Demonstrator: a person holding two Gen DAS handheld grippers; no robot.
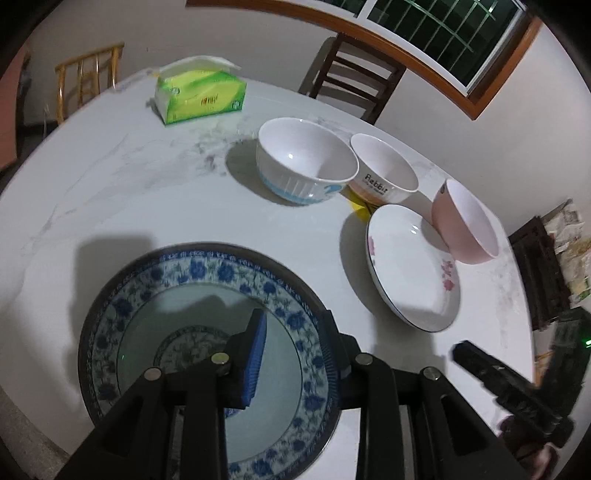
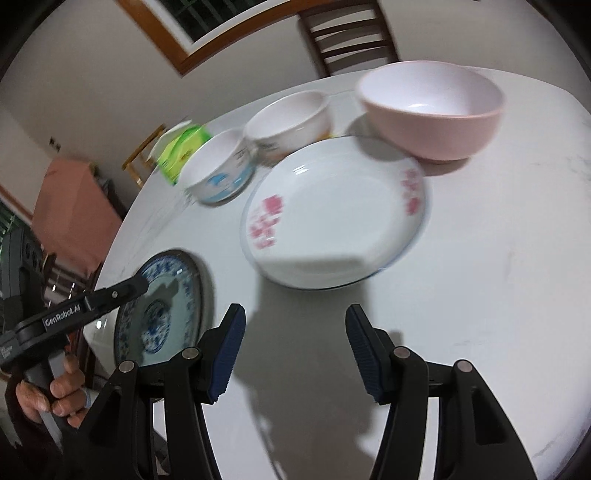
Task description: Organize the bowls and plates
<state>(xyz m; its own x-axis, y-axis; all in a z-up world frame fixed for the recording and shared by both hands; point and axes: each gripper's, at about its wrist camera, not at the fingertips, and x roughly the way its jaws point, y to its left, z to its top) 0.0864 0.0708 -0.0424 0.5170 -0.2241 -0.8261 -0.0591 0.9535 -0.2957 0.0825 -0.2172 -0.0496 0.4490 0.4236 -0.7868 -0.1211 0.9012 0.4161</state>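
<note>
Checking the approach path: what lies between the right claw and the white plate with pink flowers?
Nothing: in the right wrist view only bare tabletop and shadow separate the open right claw from the pink-flowered plate.

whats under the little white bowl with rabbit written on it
A yellow object pokes out from beneath the small white "Rabbit" bowl, on the pale marble-look round table. Only a corner shows; the rest is covered, so I cannot tell what it is.

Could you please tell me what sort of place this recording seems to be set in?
Probably a home dining room: a round white table set with bowls and plates, wooden chairs drawn up to it, and a barred window behind.
</note>
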